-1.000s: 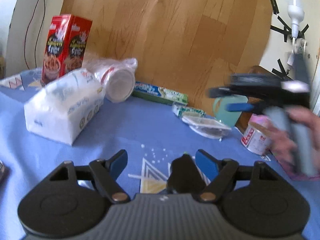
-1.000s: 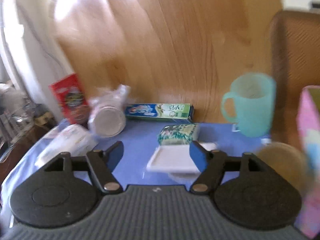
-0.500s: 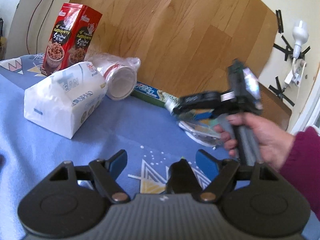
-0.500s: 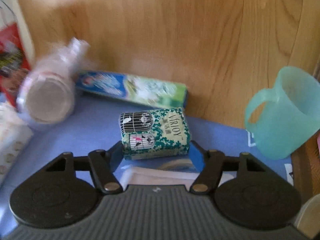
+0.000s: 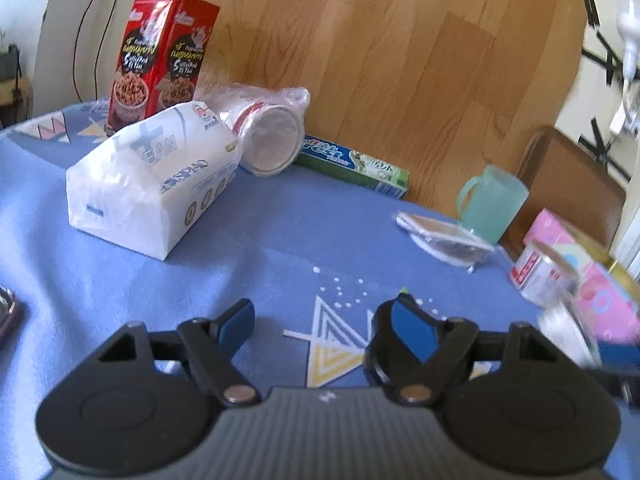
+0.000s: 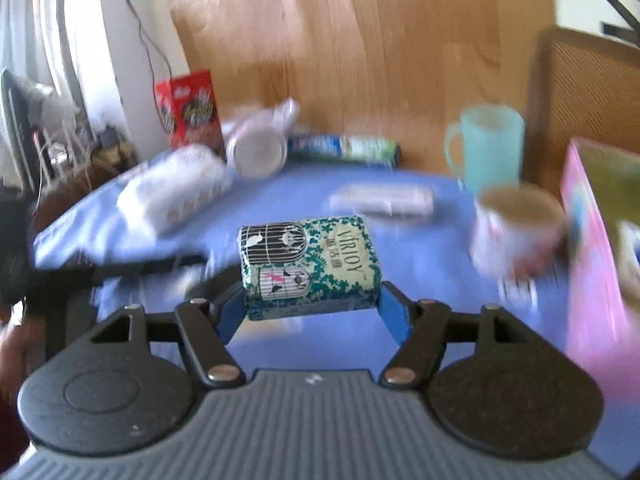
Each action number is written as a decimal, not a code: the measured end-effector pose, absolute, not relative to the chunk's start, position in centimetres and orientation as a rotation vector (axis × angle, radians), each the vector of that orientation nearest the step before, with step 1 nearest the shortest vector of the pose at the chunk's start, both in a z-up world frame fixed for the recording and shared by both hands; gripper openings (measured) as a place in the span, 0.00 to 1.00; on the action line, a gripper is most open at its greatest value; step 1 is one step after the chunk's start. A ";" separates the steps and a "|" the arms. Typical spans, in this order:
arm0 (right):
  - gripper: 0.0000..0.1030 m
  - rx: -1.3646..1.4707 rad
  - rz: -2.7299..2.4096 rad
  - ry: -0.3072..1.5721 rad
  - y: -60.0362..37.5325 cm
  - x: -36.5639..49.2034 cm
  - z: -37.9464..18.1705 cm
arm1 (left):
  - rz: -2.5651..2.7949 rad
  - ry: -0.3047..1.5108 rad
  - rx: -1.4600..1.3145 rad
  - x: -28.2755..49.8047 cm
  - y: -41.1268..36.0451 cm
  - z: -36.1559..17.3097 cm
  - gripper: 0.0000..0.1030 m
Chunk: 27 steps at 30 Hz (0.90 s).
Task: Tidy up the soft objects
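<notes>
My right gripper [image 6: 312,304] is shut on a small green tissue pack [image 6: 310,266] with birdcage print and holds it above the blue tablecloth [image 6: 440,272]. A large white soft tissue pack lies at the left in both views [image 5: 148,184] [image 6: 176,188]. My left gripper [image 5: 324,320] is open and empty, low over the cloth [image 5: 280,232]. A black object lies by its right finger; I cannot tell if it touches. The right gripper shows only as a blur at the left wrist view's right edge.
A red cereal box [image 5: 164,56], bagged cups [image 5: 268,136] and a toothpaste box [image 5: 356,164] stand along the wooden back panel. A teal mug [image 5: 492,200], flat plastic tray [image 5: 444,236], small can [image 5: 540,272] and pink box [image 5: 596,280] are at the right.
My right gripper closed on the green tissue pack, lifted it and pulled back toward the near right. The left gripper stayed open and shifted slightly.
</notes>
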State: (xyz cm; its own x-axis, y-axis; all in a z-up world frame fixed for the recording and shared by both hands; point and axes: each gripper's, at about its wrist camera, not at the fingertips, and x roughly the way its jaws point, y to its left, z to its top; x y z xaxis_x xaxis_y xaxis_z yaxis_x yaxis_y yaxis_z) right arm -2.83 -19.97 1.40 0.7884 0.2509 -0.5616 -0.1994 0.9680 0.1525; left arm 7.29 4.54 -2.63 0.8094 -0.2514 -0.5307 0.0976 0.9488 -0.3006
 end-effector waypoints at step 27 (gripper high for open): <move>0.87 0.152 0.060 0.399 -18.5 -6.7 0.4 | -0.128 0.524 -0.159 6.4 3.4 -2.1 0.92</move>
